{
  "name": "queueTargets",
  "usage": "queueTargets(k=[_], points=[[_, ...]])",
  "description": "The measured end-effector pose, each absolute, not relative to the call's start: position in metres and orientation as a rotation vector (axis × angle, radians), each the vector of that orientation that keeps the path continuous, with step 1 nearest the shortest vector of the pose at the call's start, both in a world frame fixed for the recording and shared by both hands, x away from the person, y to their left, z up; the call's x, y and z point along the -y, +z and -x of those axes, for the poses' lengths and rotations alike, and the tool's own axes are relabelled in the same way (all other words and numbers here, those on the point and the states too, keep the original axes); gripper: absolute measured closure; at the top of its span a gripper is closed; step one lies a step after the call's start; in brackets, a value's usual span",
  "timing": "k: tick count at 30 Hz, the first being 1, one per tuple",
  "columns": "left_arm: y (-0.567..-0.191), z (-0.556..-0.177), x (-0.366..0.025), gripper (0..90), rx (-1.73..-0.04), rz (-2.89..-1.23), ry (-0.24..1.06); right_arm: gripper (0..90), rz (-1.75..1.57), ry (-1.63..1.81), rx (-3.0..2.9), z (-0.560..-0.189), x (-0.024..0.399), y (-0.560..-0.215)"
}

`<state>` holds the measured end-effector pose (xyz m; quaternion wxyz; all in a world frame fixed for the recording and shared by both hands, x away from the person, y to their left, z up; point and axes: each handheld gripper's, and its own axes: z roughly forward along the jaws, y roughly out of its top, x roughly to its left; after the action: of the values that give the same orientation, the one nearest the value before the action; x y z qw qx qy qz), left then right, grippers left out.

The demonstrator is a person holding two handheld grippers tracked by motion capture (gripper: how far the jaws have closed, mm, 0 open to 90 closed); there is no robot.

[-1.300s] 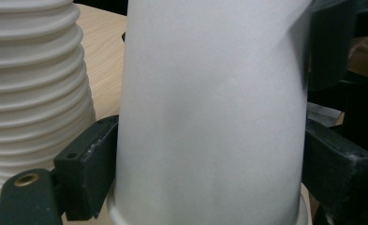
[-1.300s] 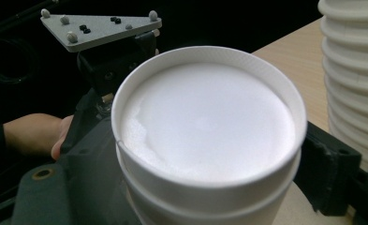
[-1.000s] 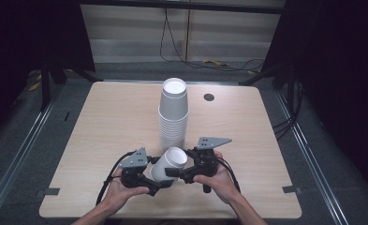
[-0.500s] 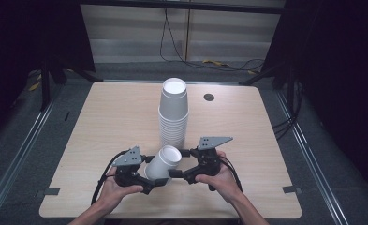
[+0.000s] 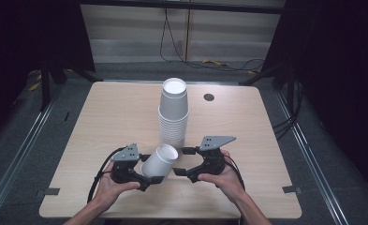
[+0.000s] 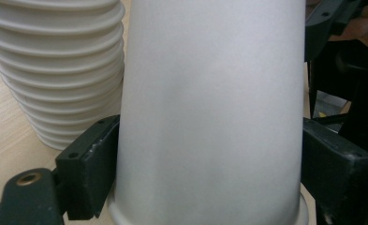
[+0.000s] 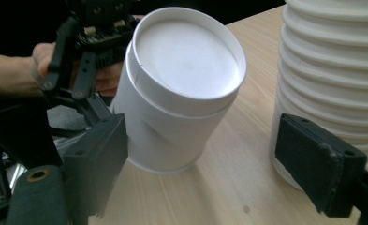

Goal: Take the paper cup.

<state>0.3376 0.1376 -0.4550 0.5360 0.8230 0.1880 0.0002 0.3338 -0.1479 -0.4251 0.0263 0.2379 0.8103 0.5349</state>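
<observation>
In the left gripper view the paper cup runs off the frame at 12 o'clock, so its base is cut away, and part of its rim drops below the bottom edge at 6 o'clock. The stack of cups behind it is clipped at 12 and 9 o'clock, its right flank hidden by the held cup. In the right gripper view the same stack is cut off at 12 and 3 o'clock. In the high view the small dark round mark on the tabletop is too small to identify.
</observation>
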Motion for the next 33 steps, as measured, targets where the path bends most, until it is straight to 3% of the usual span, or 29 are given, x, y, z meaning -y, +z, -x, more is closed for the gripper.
queueTargets(k=[5,14,24,33], points=[[-0.446,-0.341,-0.144,14.5,-0.461,-1.973,-0.011,22.9,-0.763,1.601,-2.521,-0.332,0.151,-0.424],[-0.442,-0.345,-0.148,14.6,-0.453,-2.036,0.042,21.5,-0.743,1.516,-2.531,-0.329,0.155,-0.428],[-0.430,-0.347,-0.126,14.5,-0.402,-2.150,0.105,17.7,-0.715,1.421,-2.610,-0.333,0.158,-0.428],[-0.437,-0.345,-0.115,14.5,-0.378,-2.246,0.095,17.4,-0.655,1.320,-2.668,-0.328,0.162,-0.431]])
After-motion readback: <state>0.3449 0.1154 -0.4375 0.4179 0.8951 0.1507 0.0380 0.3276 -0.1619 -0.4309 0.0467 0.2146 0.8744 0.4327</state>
